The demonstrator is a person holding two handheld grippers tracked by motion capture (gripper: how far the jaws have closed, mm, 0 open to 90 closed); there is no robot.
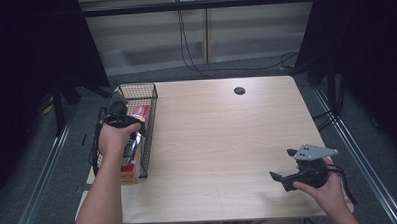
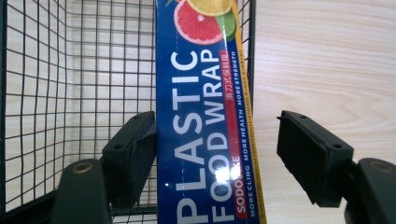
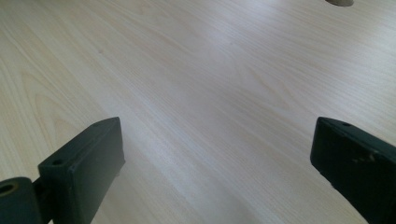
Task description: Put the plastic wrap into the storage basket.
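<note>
The wire basket (image 1: 147, 94) stood at the left edge of the desk (image 1: 212, 141), and everything here is placed from it. Inside it, along its right wall, lay the box (image 2: 205, 140), one end sticking out past the basket's near rim. The left tongs (image 1: 130, 137) hung over that box, released: in the left gripper view one pad sat against the box's left side while the other stood clear to its right, so nothing was clamped.

The risk, as I judged it, was the box tipping or sliding out over the near rim, since it overhung and leaned on the wall; a brush from the near pad on withdrawal could drag it along.

The box read "PLASTIC FOOD WRAP", with "MORE CLING MORE HEALTH MORE STRENGTH" down the edge and citrus slices pictured; a red band held characters too small to read.

Well right of the basket, the right tongs (image 1: 283, 169) gaped wide over bare desk, empty.
</note>
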